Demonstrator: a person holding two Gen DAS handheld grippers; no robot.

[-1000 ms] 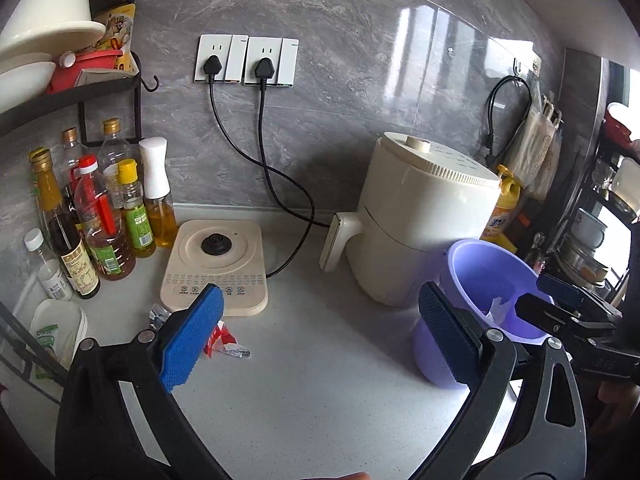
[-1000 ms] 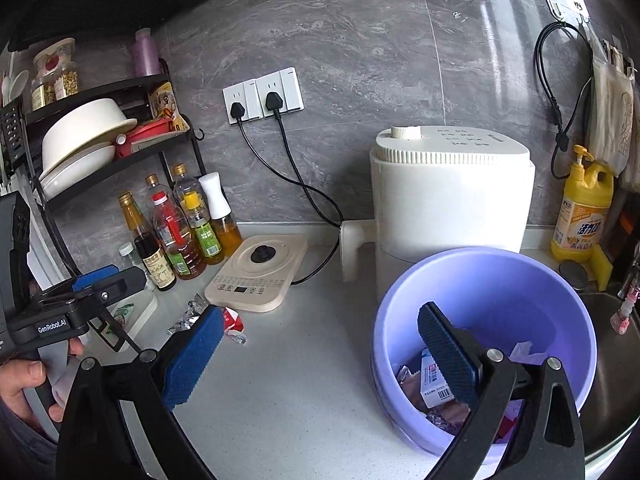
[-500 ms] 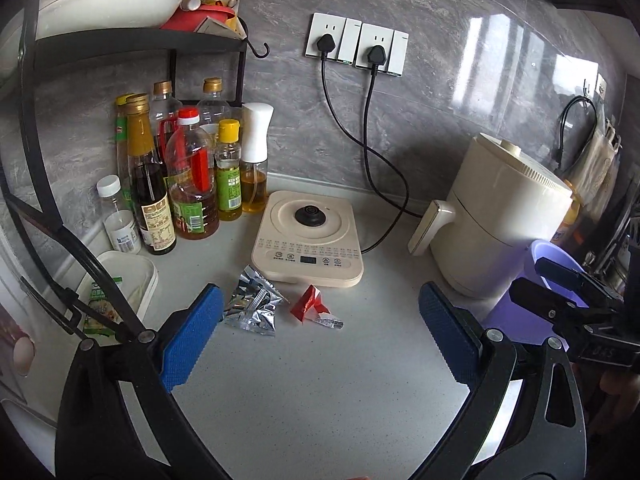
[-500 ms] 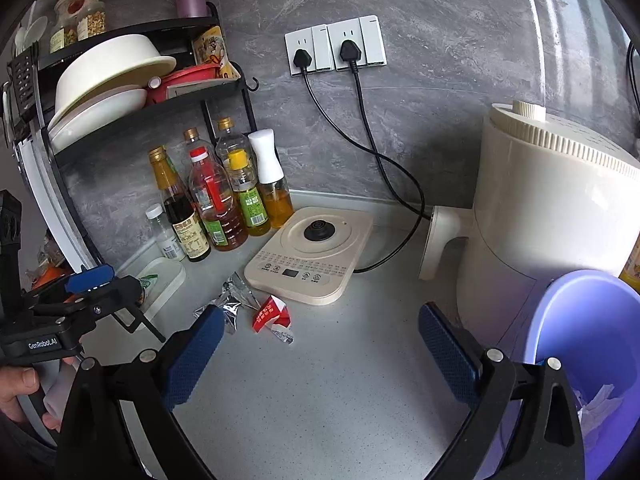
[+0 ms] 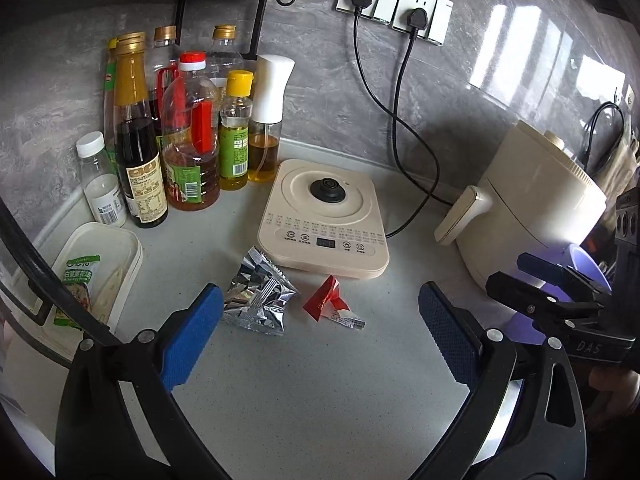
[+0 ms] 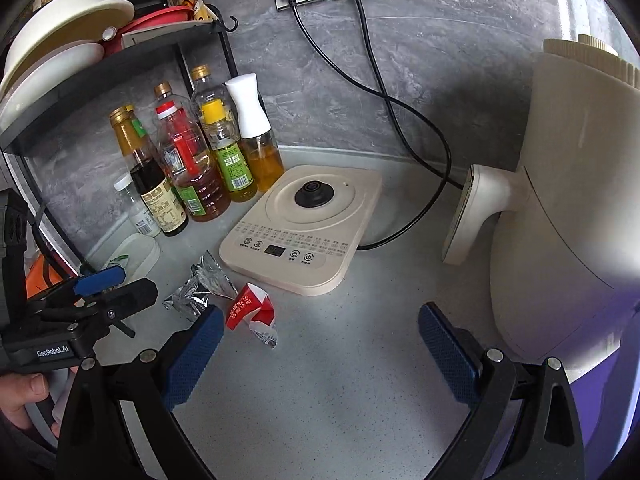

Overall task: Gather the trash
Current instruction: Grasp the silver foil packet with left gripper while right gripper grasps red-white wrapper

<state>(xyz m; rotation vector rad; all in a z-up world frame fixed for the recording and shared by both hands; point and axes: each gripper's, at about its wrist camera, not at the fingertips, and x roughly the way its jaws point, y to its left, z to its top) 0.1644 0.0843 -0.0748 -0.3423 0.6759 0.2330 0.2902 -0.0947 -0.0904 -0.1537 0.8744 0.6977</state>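
Note:
A crumpled silver foil packet (image 5: 258, 294) and a red-and-white wrapper (image 5: 330, 306) lie on the grey counter in front of the cream induction base. My left gripper (image 5: 318, 338) is open and empty, just short of both; the foil lies by its left finger. My right gripper (image 6: 318, 350) is open and empty; the red wrapper (image 6: 252, 310) and the foil (image 6: 200, 288) lie by its left finger. The purple trash bin (image 5: 586, 266) stands at the right, mostly hidden; its edge shows in the right wrist view (image 6: 612, 400). Each gripper shows in the other's view.
A cream induction base (image 5: 326, 218) with cords sits behind the trash. Several oil and sauce bottles (image 5: 188, 136) stand at the back left under a black rack. A white lidded box (image 5: 98, 276) lies at left. A cream air fryer (image 5: 532, 204) stands at right.
Both grippers have swung left, away from the purple bin, and moved in low toward the foil packet and the red wrapper. Both stayed open.

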